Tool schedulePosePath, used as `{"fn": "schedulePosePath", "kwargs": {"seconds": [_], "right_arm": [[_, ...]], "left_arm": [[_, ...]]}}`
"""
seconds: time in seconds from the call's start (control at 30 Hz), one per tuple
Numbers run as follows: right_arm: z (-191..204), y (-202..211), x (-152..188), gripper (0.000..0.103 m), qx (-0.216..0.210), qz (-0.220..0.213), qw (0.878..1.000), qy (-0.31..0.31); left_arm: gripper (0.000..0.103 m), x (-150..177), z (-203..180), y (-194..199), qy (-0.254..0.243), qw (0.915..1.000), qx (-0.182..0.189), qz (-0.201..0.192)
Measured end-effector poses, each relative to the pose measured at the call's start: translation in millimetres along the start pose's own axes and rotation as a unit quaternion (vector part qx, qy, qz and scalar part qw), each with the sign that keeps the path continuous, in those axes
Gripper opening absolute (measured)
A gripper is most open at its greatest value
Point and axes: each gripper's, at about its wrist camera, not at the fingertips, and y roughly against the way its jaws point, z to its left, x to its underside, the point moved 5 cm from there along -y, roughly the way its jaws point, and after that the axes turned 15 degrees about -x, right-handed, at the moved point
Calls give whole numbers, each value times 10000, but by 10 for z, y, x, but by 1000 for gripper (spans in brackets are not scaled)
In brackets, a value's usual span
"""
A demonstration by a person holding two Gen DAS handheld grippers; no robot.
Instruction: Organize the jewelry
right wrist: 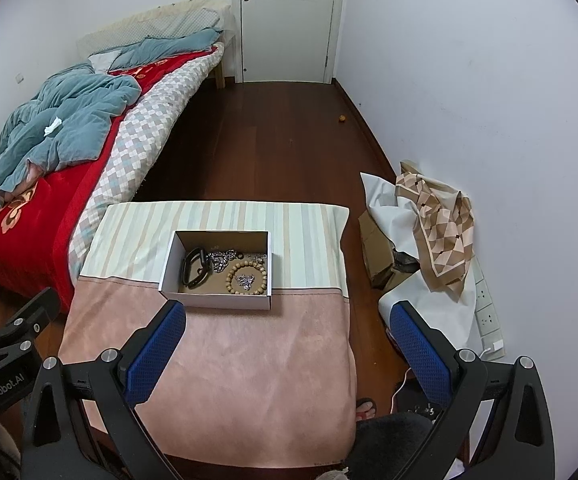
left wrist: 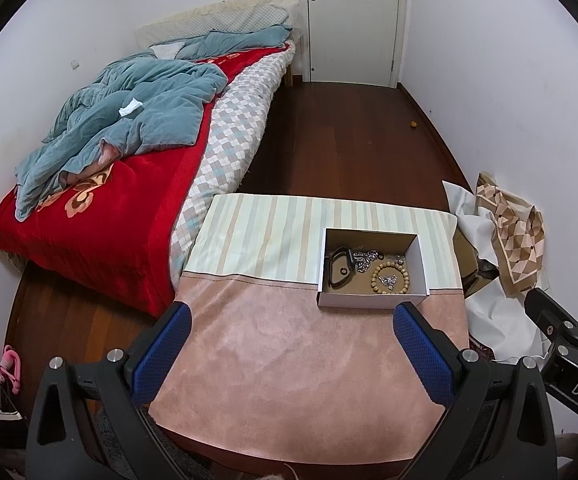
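Observation:
A small white cardboard box (left wrist: 371, 301) (right wrist: 217, 301) stands on a table covered with pink and striped cloth (left wrist: 289, 352) (right wrist: 249, 360). Inside lie a black band (left wrist: 339, 266) (right wrist: 193, 268), a silver chain (left wrist: 363, 260) (right wrist: 221, 260) and a wooden bead bracelet (left wrist: 390, 278) (right wrist: 247, 278) with small silver pieces in its ring. My left gripper (left wrist: 291, 354) hovers open over the pink cloth, short of the box. My right gripper (right wrist: 287, 354) is open too, with the box just beyond its left finger (right wrist: 157, 354). Neither holds anything.
A bed (left wrist: 101, 208) with a red blanket and blue quilt runs along the left. Wooden floor (left wrist: 349, 140) leads to a white door (left wrist: 353, 20). Crumpled patterned cloth (right wrist: 437, 224), white fabric and a brown box (right wrist: 377, 248) sit by the right wall, with a power strip (right wrist: 487, 312).

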Motion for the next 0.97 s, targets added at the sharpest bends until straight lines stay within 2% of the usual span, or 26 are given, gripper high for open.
{"fn": "schedulePosePath", "kwargs": {"seconds": [0.97], "right_arm": [[23,40,72,103,-21,22,10000,4]], "left_arm": [[103,8,-11,75,63,10000,27,-51]]}}
